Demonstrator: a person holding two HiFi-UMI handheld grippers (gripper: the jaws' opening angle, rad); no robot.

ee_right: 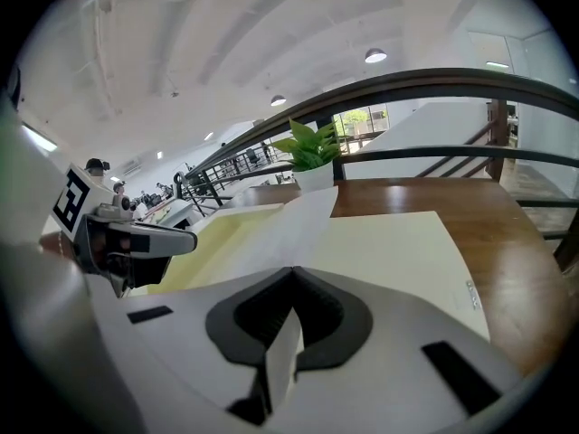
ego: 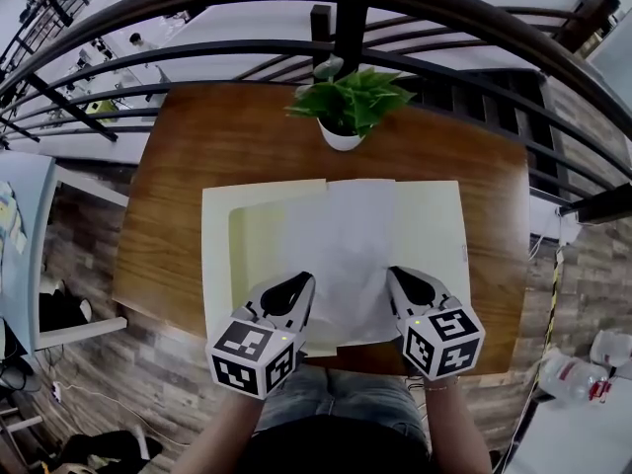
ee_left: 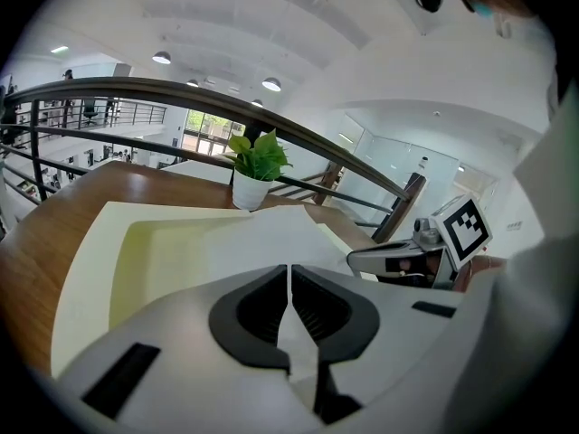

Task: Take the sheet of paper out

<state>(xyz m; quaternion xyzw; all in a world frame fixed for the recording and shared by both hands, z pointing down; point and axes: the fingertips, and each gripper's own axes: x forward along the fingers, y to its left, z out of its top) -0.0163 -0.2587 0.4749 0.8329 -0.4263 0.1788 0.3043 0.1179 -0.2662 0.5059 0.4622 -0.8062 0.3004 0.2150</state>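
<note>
My left gripper (ego: 300, 284) and right gripper (ego: 396, 277) each pinched the sheet of paper (ego: 341, 240) at the desk's (ego: 197, 151) near edge. Uneven pulling risked tearing it.

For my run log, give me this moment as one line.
left gripper: shut on paper | right gripper: shut on paper | paper: lying over open folder

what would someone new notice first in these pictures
A white sheet of paper spreads over the middle of a pale yellow open folder on the brown wooden table, its near edge pinched by the left gripper and right gripper, both shut on it. Beyond it, at the table's far edge, stands a leafy green plant in a white pot.
</note>
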